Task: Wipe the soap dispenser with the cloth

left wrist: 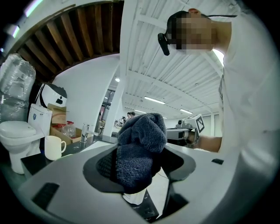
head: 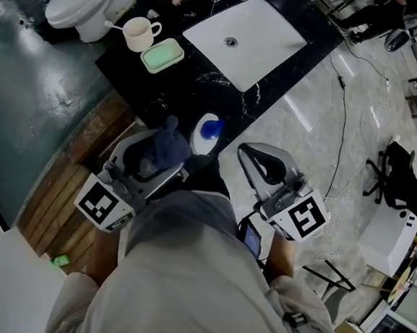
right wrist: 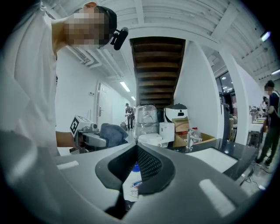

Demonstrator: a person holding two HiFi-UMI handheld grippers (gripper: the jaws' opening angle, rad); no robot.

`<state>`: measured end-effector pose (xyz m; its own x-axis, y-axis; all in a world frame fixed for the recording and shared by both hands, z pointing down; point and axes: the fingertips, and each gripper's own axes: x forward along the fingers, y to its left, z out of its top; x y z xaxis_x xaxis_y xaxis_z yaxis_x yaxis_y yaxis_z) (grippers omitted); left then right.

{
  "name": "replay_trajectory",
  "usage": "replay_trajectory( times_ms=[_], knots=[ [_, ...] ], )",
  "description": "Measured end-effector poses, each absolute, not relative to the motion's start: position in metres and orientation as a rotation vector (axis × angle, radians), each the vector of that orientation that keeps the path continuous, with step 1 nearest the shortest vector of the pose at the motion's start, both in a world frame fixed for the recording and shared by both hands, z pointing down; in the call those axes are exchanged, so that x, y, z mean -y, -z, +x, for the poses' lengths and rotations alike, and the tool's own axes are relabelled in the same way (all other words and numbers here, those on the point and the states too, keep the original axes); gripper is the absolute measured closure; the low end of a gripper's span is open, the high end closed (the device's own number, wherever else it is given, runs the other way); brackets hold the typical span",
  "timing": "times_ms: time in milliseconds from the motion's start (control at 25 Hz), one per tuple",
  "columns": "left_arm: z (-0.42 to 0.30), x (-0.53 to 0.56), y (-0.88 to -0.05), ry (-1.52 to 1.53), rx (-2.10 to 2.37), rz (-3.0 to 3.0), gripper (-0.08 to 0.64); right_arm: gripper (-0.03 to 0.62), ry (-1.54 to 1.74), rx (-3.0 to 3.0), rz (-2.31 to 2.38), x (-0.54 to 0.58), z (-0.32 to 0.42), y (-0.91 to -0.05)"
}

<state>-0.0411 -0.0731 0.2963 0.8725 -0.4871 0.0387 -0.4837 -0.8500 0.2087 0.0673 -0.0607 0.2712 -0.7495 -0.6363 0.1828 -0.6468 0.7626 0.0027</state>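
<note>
The soap dispenser (head: 207, 134), white with a blue top, stands at the near corner of the black counter (head: 164, 93). My left gripper (head: 168, 148) is shut on a bunched dark blue cloth (head: 165, 144), held just left of the dispenser. In the left gripper view the cloth (left wrist: 141, 148) fills the jaws, with the dispenser (left wrist: 133, 197) showing below it. My right gripper (head: 265, 162) hangs to the dispenser's right, shut and empty. In the right gripper view the jaws meet and the dispenser (right wrist: 132, 186) sits just beyond them, with the cloth (right wrist: 111, 133) at left.
A white sink (head: 245, 38) is set in the counter, with a green soap dish (head: 162, 54) and a white mug (head: 138, 33) to its left. A toilet (head: 85, 3) stands at far left. Wooden planks (head: 65, 186) lie below left. Cables (head: 346, 87) cross the marble floor.
</note>
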Motion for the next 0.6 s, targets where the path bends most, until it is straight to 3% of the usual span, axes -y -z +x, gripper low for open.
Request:
replay_trajectory(
  times_ms=[600],
  knots=[
    [-0.043, 0.0696, -0.2958, 0.055, 0.754, 2.813, 0.311, 0.592, -0.106, 2.786, 0.997, 0.055, 0.0663, -0.27]
  ],
)
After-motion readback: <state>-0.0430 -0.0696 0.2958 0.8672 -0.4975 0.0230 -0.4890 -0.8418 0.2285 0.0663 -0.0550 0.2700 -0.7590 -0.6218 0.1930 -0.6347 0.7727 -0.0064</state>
